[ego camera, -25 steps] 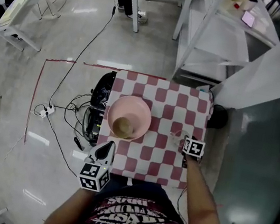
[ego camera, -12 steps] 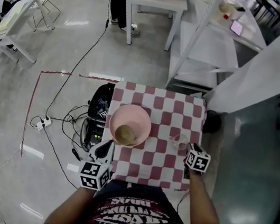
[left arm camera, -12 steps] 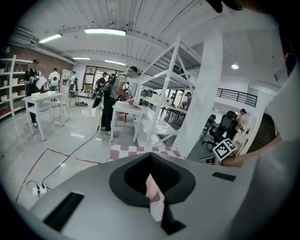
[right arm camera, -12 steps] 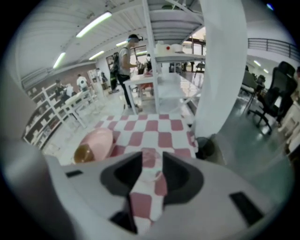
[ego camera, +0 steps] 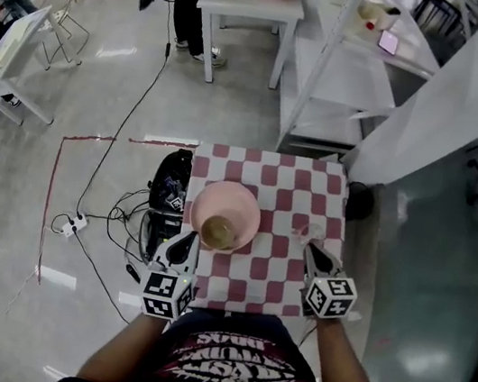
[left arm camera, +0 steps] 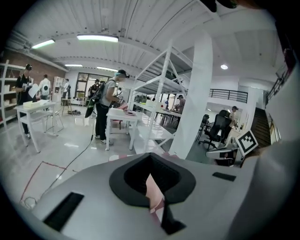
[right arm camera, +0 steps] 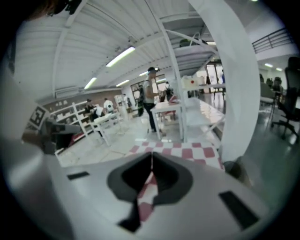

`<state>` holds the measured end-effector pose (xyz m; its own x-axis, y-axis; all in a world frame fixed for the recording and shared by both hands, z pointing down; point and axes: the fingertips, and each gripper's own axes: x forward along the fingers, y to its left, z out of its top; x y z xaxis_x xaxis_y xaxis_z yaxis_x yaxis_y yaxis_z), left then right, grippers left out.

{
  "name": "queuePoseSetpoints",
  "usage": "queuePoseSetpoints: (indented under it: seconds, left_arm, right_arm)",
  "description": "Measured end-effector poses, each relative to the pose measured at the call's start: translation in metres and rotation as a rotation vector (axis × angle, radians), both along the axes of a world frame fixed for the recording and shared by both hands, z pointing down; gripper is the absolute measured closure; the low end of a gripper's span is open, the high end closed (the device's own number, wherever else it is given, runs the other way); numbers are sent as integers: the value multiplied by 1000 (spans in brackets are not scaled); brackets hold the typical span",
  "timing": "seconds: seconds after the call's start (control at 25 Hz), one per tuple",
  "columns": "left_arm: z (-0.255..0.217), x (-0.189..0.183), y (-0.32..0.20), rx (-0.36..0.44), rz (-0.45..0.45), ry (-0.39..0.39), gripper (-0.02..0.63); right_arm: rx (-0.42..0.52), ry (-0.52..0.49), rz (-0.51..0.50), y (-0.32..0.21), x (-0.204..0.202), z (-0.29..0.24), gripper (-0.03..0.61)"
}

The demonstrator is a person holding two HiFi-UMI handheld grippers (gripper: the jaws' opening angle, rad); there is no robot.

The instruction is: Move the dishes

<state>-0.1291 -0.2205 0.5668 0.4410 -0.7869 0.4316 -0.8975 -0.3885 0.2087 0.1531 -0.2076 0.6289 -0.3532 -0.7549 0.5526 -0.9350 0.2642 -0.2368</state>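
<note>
Head view alone — cup [ego camera: 218, 230] inside pink bowl [ego camera: 239, 200].

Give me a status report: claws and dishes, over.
Left gripper shut, empty. Right gripper just closed, empty. Pink plate with bowl on table, not held. Glass by right gripper.

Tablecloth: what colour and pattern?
The tablecloth is red-and-white checked; the head view shows it best.

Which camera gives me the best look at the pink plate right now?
The head view: the whole pink plate sits on the checkered tablecloth, a small bowl on it. The left gripper view shows only a pinkish sliver, the right gripper view only cloth.
</note>
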Motion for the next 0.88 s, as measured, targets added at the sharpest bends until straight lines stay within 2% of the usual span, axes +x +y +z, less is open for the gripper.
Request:
queuePoseSetpoints:
  seconds: [0.12, 0.68, 0.88]
  left_arm:
    - [-5, 5, 0, 20, 47, -21, 589]
    - [-4, -11, 0, 12, 88, 57, 589]
    - [-5, -14, -3, 11, 104, 81, 589]
  right_arm:
    - [-7, -10, -20, 6, -17, -3, 543]
    - [17, -55, 40, 20, -48, -28, 543]
    - [32, -77, 18, 25, -71, -40, 543]
